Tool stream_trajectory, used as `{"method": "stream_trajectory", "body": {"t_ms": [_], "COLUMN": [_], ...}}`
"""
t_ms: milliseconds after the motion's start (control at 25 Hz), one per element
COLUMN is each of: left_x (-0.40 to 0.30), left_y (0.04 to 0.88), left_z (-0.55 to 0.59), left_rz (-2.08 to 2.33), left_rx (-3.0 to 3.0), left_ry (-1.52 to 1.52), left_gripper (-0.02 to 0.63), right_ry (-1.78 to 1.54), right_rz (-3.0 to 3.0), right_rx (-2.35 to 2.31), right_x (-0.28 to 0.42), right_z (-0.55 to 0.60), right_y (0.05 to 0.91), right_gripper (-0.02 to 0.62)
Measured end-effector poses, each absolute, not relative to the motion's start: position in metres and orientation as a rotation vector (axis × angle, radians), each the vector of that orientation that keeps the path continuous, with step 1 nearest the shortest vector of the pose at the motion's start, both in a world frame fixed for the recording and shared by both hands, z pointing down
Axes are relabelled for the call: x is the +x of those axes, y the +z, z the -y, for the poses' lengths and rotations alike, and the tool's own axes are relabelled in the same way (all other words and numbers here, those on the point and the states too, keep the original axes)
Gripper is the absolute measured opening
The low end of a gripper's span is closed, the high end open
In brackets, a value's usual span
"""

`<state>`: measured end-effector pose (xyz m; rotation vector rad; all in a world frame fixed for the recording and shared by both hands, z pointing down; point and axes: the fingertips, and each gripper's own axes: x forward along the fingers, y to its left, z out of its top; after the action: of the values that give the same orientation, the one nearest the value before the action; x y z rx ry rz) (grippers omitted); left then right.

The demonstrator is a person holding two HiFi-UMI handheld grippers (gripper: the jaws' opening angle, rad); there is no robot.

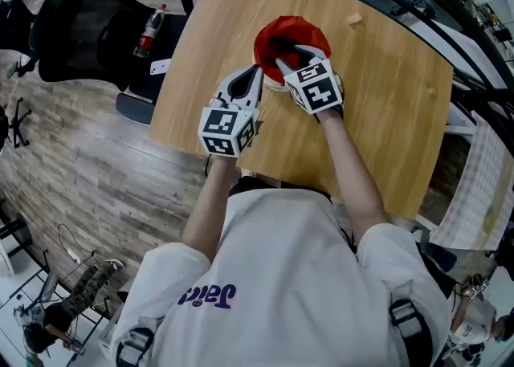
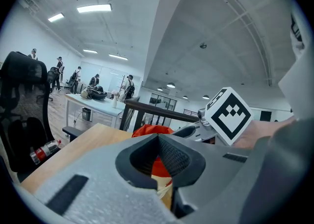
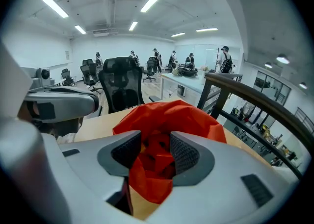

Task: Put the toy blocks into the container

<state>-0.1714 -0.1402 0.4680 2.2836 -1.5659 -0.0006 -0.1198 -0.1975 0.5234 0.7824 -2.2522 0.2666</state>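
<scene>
Left tool (image 1: pixel 256 76) shut, empty, tips just beside red fabric container (image 1: pixel 299 30) on worktop (image 1: pixel 385 132). Right tool (image 1: pixel 291 57) held open at container mouth; red toy block (image 3: pixel 154 149) seen inside container, below gap between jaws. Container interior mostly hidden in head view. Small tan piece (image 1: pixel 354 18) seen farther right on worktop, shape unclear.

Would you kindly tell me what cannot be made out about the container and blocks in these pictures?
- Head view: the right gripper covers the mouth of the red container, so the blocks cannot be counted.
- Head view: the small tan thing on the table is too small to identify.
- Left gripper view: the left gripper has its fingers meeting at the tips, hiding whether they pinch the container's rim.
</scene>
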Motion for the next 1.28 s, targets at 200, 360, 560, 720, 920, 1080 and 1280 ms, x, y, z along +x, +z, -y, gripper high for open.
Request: {"method": "stream_trajectory", "body": {"t_ms": [200,360,560,720,920,1080,1280], "left_x": [-0.156,-0.134,-0.093,-0.050,0.001,0.048,0.092], "left_y": [0.461,0.456,0.448,0.440,0.451,0.460,0.471], "left_z": [0.142,0.145,0.150,0.146,0.130,0.119,0.105], "left_rz": [1.521,1.454,1.338,1.207,1.036,0.870,0.731], "left_rx": [2.332,2.389,2.483,2.567,2.631,2.691,2.719], "left_ry": [-0.002,0.004,0.014,0.026,0.078,0.123,0.165], "left_gripper": [0.014,0.014,0.014,0.014,0.014,0.014,0.014], "right_ry": [0.221,0.208,0.218,0.224,0.304,0.374,0.419], "right_rz": [2.287,2.312,2.338,2.316,2.267,2.198,2.133], "right_rx": [0.834,0.935,1.045,1.127,1.237,1.362,1.463], "right_x": [-0.099,-0.066,-0.019,0.025,0.085,0.139,0.183], "right_z": [0.192,0.188,0.175,0.154,0.119,0.093,0.071], "right_y": [0.508,0.492,0.478,0.472,0.481,0.491,0.500], "right_gripper": [0.175,0.175,0.170,0.152,0.121,0.097,0.072]}}
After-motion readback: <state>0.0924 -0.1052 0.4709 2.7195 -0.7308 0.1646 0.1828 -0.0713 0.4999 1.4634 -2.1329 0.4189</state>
